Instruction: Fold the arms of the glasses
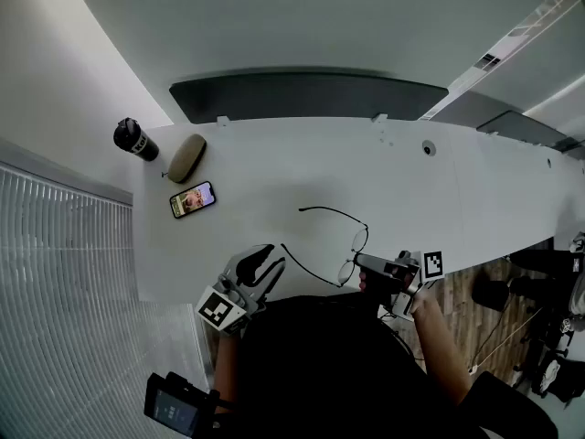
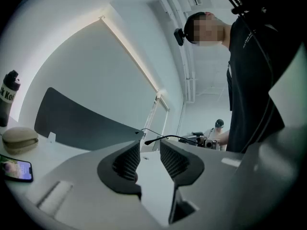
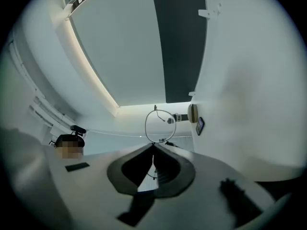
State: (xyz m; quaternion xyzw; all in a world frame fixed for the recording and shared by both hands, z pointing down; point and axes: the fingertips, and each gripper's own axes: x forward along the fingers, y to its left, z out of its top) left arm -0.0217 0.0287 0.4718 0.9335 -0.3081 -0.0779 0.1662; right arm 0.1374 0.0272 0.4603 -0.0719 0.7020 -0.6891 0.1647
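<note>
- The right gripper (image 1: 361, 263) is clamped on the rim of the glasses (image 1: 359, 238), by a lens.
- The left gripper (image 1: 271, 262) stands open and empty, just short of one arm's tip.
- Both arms lie unfolded over the white table (image 1: 274, 158), near its front edge.

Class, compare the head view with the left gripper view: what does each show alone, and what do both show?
Only the head view: the lenses of the glasses and the marker cube on the left gripper. Only the left gripper view: its ribbed fingers apart, nothing between them. Both: the bottle, glasses case, phone and the glasses' unfolded arms.
</note>
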